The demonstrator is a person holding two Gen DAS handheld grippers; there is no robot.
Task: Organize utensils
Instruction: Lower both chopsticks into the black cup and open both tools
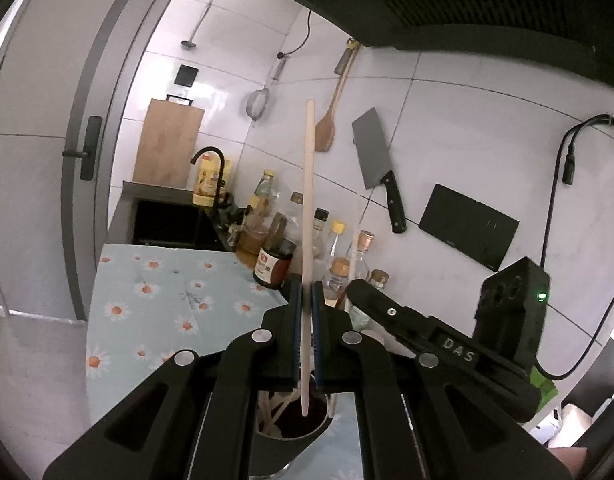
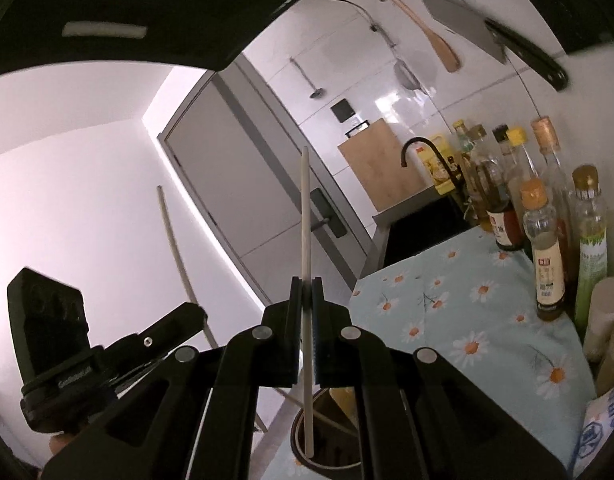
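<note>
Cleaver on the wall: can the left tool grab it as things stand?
Probably not. The left tool is shut on a chopstick above the holder, so its jaws are taken. The cleaver hangs unobstructed, but beyond the bottles.

A cleaver (image 1: 374, 151) hangs on the white tiled wall beside a wooden spatula (image 1: 327, 124) and a mesh strainer (image 1: 259, 101). Bottles of oil and sauce (image 2: 545, 248) crowd the back of the daisy-print cloth (image 1: 147, 300). A wooden cutting board (image 1: 169, 148) leans behind the black faucet (image 1: 213, 168).
</note>
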